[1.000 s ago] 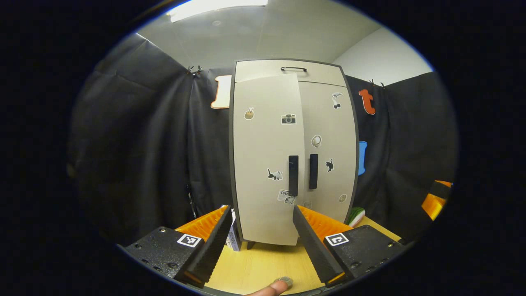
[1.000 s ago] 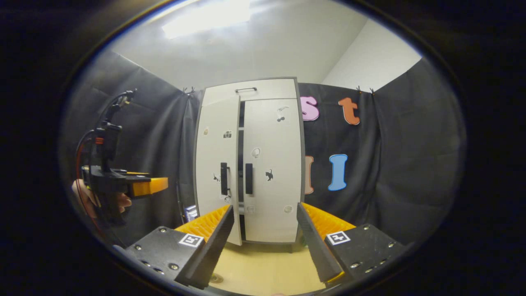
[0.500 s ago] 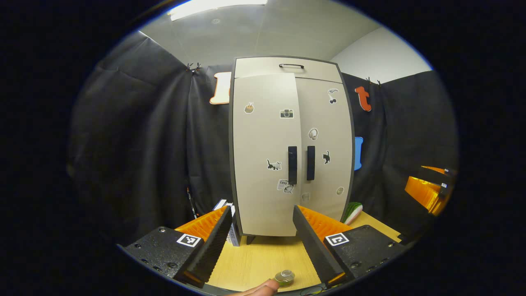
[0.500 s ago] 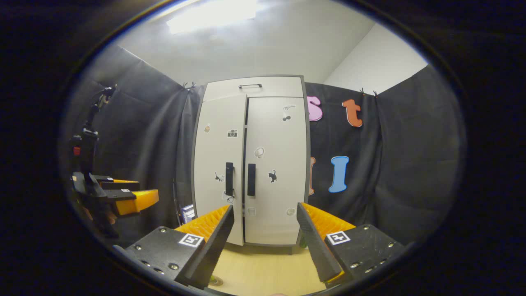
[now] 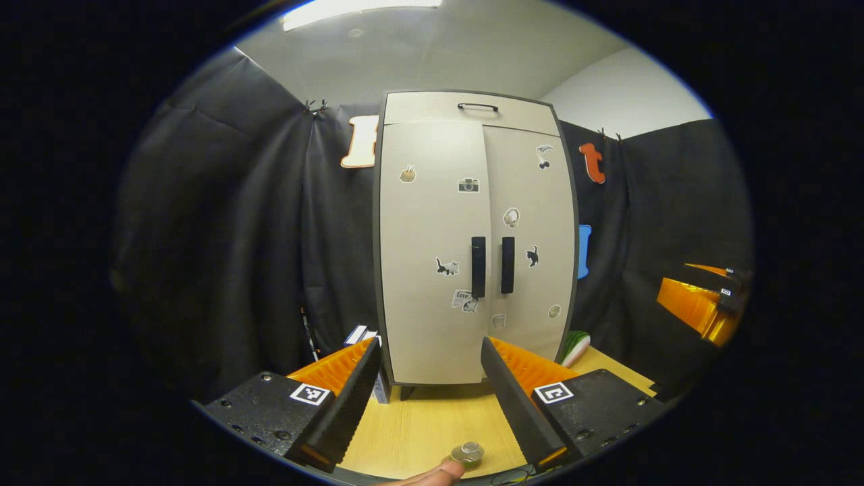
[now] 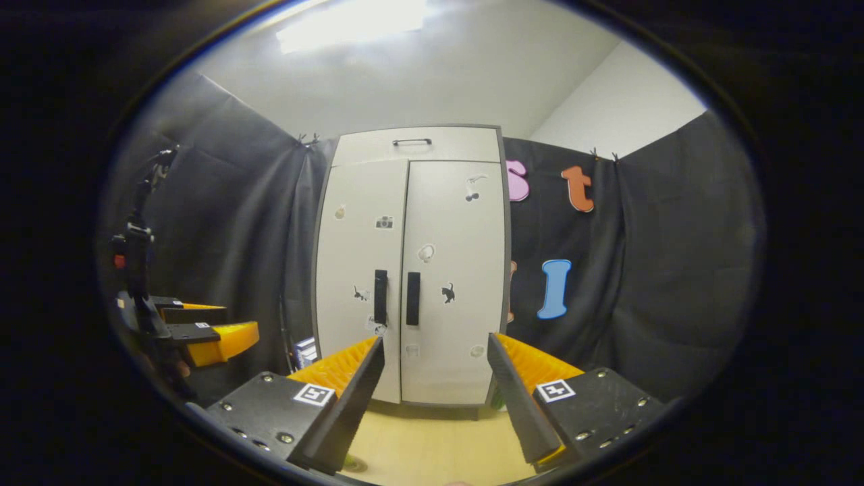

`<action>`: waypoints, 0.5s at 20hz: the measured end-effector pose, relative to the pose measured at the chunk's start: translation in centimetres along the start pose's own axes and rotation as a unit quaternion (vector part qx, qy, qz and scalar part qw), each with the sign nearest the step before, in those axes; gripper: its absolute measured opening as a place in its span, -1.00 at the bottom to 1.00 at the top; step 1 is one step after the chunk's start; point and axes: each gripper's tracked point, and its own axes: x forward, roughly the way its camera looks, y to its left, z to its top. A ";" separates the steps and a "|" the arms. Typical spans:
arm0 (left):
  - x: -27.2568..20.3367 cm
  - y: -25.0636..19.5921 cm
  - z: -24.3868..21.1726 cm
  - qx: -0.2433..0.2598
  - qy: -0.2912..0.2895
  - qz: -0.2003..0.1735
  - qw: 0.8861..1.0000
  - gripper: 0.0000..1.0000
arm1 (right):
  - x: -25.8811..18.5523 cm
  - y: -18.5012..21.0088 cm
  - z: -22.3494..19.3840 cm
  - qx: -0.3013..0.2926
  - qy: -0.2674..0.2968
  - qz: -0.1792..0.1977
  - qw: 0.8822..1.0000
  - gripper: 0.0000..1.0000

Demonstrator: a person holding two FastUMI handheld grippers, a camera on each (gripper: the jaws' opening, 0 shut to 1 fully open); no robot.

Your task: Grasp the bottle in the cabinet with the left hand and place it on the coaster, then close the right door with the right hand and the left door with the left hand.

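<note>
The pale cabinet [image 5: 472, 243] stands on the wooden table [image 5: 432, 422] with both doors flush and the two dark handles [image 5: 491, 266] side by side. My left gripper [image 5: 430, 351] is open, held back from the doors with nothing between its fingers. A clear bottle top [image 5: 467, 453] shows at the bottom edge beside a person's fingertip [image 5: 432, 476]. In the right gripper view the cabinet [image 6: 412, 270] is straight ahead, my right gripper [image 6: 435, 344] is open and empty, and the left gripper [image 6: 202, 332] hangs far left.
A top drawer with a dark handle [image 5: 478, 106] sits above the doors. A small white box [image 5: 361, 335] stands at the cabinet's left foot, a green and white object [image 5: 575, 347] at its right foot. The right gripper [image 5: 702, 304] shows at the far right.
The left door has swung from ajar to fully shut. My left gripper has drawn back from the cabinet and sunk lower. The right gripper has barely moved.
</note>
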 end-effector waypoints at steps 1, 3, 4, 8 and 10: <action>0.1 0.1 0.0 0.002 0.001 0.000 1.000 0.89 | 0.0 0.1 0.0 -0.001 0.000 0.003 1.000 0.86; 0.2 0.4 0.5 0.003 -0.007 0.001 1.000 0.89 | 0.1 0.2 0.0 -0.004 -0.003 0.006 1.000 0.86; 0.4 0.3 0.8 0.003 -0.012 -0.003 1.000 0.89 | 0.2 0.3 0.1 -0.004 -0.004 0.007 1.000 0.86; 1.0 0.7 1.2 0.004 -0.019 -0.011 1.000 0.88 | 0.2 0.1 -0.3 -0.005 0.004 -0.003 1.000 0.80; 1.4 0.9 1.3 0.000 -0.023 -0.020 1.000 0.88 | 0.2 0.1 -0.3 -0.008 0.003 -0.008 1.000 0.80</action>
